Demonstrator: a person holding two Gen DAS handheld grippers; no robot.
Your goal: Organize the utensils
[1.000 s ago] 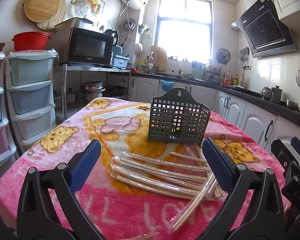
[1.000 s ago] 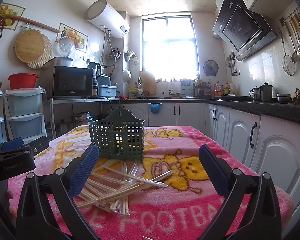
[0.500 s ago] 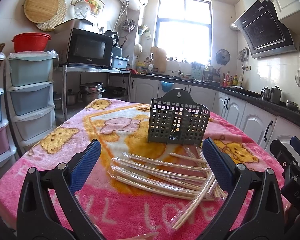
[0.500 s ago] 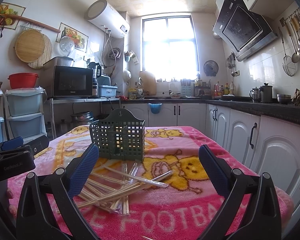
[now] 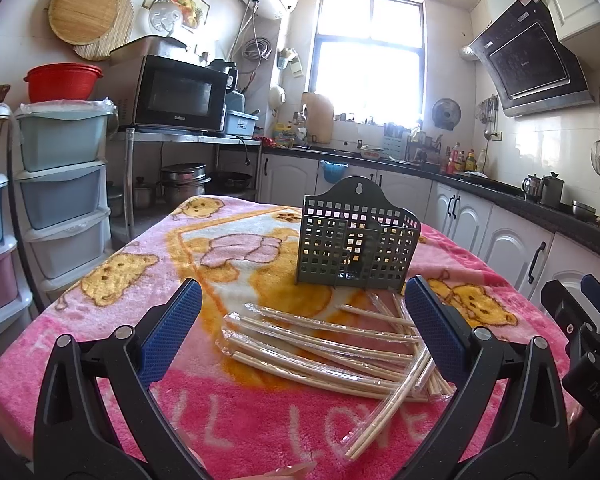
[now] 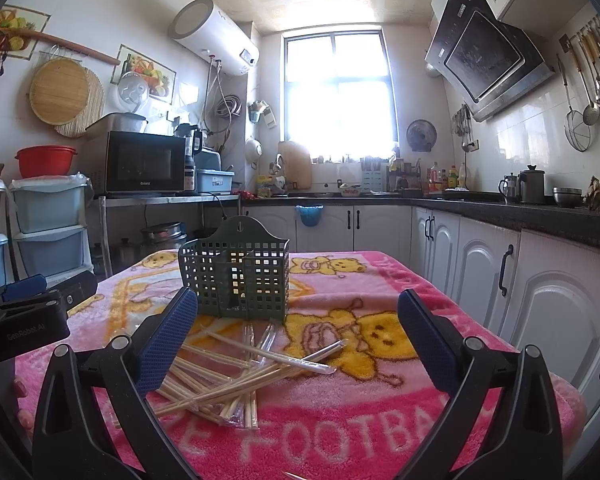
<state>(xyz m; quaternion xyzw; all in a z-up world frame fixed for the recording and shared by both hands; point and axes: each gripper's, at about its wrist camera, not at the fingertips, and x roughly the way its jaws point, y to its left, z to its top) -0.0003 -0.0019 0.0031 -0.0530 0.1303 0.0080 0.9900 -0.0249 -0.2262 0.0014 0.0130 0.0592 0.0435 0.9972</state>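
Several pairs of plastic-wrapped wooden chopsticks [image 5: 332,352] lie in a loose heap on the pink blanket-covered table [image 5: 100,320]. A dark green perforated utensil holder [image 5: 356,246] stands upright just behind them and looks empty. My left gripper [image 5: 300,332] is open and empty, above the near side of the heap. In the right wrist view the chopsticks [image 6: 236,376] lie low left, the holder [image 6: 236,280] behind them. My right gripper [image 6: 296,340] is open and empty, a little right of the heap. Each gripper's body shows at the other view's edge.
Stacked plastic drawers [image 5: 60,200] stand left of the table. A microwave [image 5: 176,96] sits on a metal shelf behind. White cabinets [image 6: 480,280] with a dark countertop run along the right and back, close to the table's right edge.
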